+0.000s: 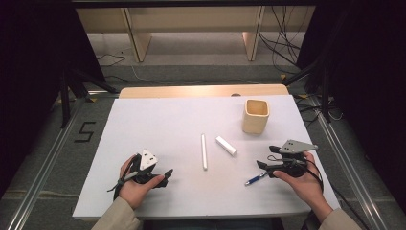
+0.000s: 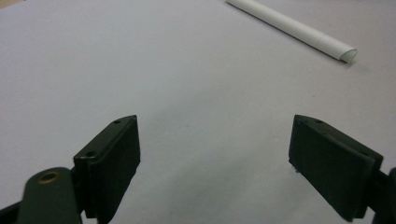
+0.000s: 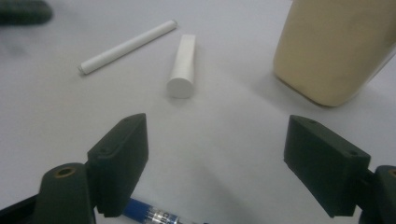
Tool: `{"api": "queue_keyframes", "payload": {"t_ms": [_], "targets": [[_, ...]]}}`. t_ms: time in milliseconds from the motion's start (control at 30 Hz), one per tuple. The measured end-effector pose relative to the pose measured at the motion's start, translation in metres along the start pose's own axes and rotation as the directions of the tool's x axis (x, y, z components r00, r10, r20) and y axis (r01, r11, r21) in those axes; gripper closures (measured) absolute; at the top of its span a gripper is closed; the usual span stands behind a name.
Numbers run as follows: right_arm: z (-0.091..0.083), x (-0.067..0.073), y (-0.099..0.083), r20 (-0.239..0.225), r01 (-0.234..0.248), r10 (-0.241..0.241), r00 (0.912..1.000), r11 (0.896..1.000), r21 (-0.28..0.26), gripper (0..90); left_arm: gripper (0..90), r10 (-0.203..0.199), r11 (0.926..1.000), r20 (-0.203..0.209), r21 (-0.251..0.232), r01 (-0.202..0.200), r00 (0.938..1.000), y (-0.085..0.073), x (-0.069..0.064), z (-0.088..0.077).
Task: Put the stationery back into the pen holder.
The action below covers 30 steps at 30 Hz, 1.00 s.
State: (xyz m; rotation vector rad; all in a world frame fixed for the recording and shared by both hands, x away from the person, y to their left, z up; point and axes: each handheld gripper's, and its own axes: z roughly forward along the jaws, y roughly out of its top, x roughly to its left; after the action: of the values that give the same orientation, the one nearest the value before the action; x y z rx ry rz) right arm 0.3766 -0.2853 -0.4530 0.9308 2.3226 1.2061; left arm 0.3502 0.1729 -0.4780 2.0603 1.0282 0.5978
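A long thin white stick [image 1: 204, 151] [image 2: 292, 28] [image 3: 127, 45] lies mid-table, with a shorter, thicker white piece [image 1: 226, 145] [image 3: 182, 66] just right of it. A blue pen [image 1: 255, 179] [image 3: 152, 215] lies close to my right gripper [image 1: 266, 156] [image 3: 217, 168], which is open and empty just above the white sheet. A cream square cup [image 1: 255, 116] [image 3: 335, 49] stands upright beyond that gripper. At the front left, my left gripper [image 1: 167, 176] [image 2: 215, 168] is open and empty, low over the sheet, pointing towards the long stick.
The white sheet [image 1: 158, 124] covers a wooden table whose far edge [image 1: 201, 90] shows beyond it. Metal rails run along the floor on both sides. Wooden furniture legs and cables lie on the floor behind the table.
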Motion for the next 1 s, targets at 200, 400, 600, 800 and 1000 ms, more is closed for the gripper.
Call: {"api": "queue_keyframes", "payload": {"t_ms": [200, 400, 600, 800, 1000], "targets": [[0.001, -0.002, 0.006, -0.006, 0.033, -0.033, 0.9995, 0.999, 0.027, 26.3, 16.4, 0.003, 1.0000, -0.001, -0.001, -0.003, 1.0000, 0.001, 0.001, 0.001], [0.003, -0.002, 0.012, -0.046, 0.098, -0.095, 0.9944, 0.992, 0.083, 32.3, 16.4, 0.000, 1.0000, 0.000, -0.004, 0.000, 1.0000, 0.002, 0.000, 0.001], [0.003, -0.004, 0.018, -0.063, 0.112, -0.105, 0.9924, 0.986, 0.121, 35.8, 16.5, 0.000, 1.0000, 0.001, -0.005, 0.000, 1.0000, 0.002, 0.000, 0.002], [0.000, -0.012, 0.019, -0.038, 0.088, -0.082, 0.9959, 0.979, 0.184, 64.5, 16.8, -0.002, 1.0000, 0.002, -0.003, 0.002, 1.0000, 0.002, 0.000, 0.002], [-0.004, -0.018, 0.016, -0.001, 0.059, -0.060, 0.9982, 0.973, 0.222, 84.3, 16.8, 0.004, 1.0000, 0.001, -0.005, -0.004, 1.0000, 0.003, 0.000, 0.002]]}}
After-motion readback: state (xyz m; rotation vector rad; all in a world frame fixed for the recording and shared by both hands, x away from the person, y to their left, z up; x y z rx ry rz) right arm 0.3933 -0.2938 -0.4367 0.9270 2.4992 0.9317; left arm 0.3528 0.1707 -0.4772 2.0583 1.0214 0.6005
